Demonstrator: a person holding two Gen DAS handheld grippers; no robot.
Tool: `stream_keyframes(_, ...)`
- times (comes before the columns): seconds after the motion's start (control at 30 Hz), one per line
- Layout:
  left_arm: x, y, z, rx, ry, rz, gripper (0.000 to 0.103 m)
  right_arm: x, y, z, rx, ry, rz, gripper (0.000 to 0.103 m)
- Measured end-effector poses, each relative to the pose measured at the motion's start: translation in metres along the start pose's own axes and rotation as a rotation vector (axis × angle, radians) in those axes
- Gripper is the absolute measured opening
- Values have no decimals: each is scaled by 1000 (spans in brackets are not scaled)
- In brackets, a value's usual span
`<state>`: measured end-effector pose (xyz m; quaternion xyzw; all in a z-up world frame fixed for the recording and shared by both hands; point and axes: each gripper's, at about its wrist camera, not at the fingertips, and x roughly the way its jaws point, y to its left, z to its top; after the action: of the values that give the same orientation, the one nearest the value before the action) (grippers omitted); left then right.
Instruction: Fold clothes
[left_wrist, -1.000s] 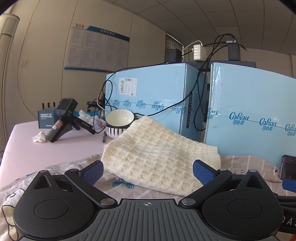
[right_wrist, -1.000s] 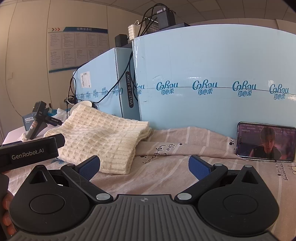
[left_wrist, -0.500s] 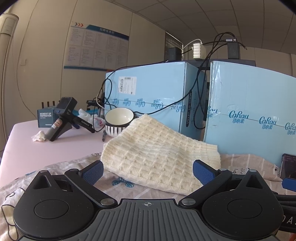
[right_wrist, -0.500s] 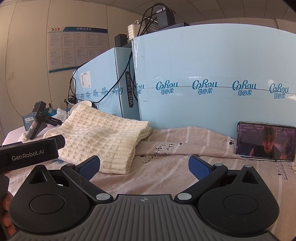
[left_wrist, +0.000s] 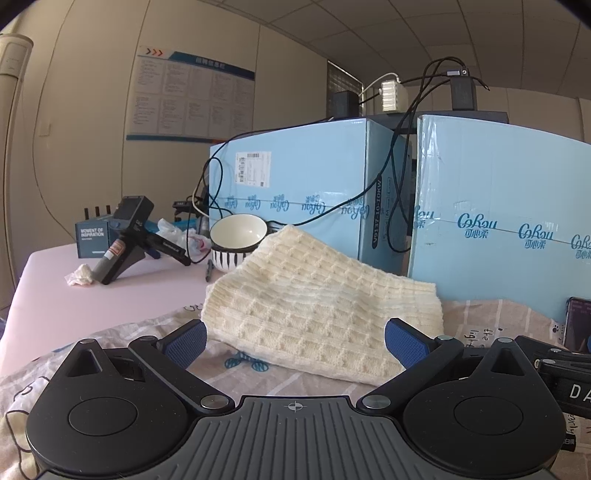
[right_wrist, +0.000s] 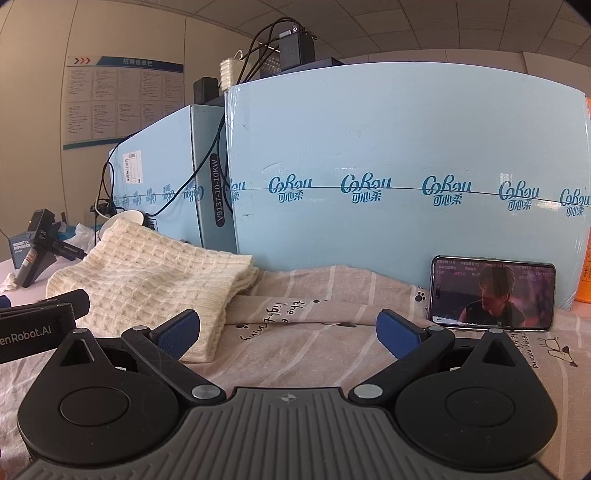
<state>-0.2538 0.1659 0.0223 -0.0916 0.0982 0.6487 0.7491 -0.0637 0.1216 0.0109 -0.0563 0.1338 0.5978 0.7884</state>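
Left wrist view first: at the bottom of the frame we see our left gripper (left_wrist: 295, 338) with its two blue fingers (left_wrist: 186, 341) spread wide and nothing between them. Just past them lies a pinkish printed cloth (left_wrist: 255, 373) spread flat on the table. On top of it, in the middle of the frame, sits a folded cream knit sweater (left_wrist: 314, 295). Behind the sweater, a bit to the left, is a white bowl with black stripes (left_wrist: 238, 240), and farther left a black handheld tool (left_wrist: 125, 236) stands on the pink table (left_wrist: 74, 295) beside a crumpled tissue (left_wrist: 79, 275). At the back stand two big light blue boxes (left_wrist: 314, 192) with black cables (left_wrist: 399, 155) hanging over them. In the right wrist view, our right gripper (right_wrist: 290, 334) fills the bottom of the frame, and its blue fingers (right_wrist: 397, 330) are wide apart too, holding nothing. The printed cloth (right_wrist: 295, 332) lies under and past them. The sweater (right_wrist: 155, 280) is at the middle left, on the cloth. At the middle right, a phone (right_wrist: 493, 291) with its screen lit leans against the blue box (right_wrist: 406, 155). The other gripper's black body (right_wrist: 33, 328) pokes in at the left edge.
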Motion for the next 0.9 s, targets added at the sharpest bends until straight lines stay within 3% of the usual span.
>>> stream_keyframes(0.9, 2, -3, -1, 24, 25, -2, 103, 3, 2, -2, -5, 4, 28, 103)
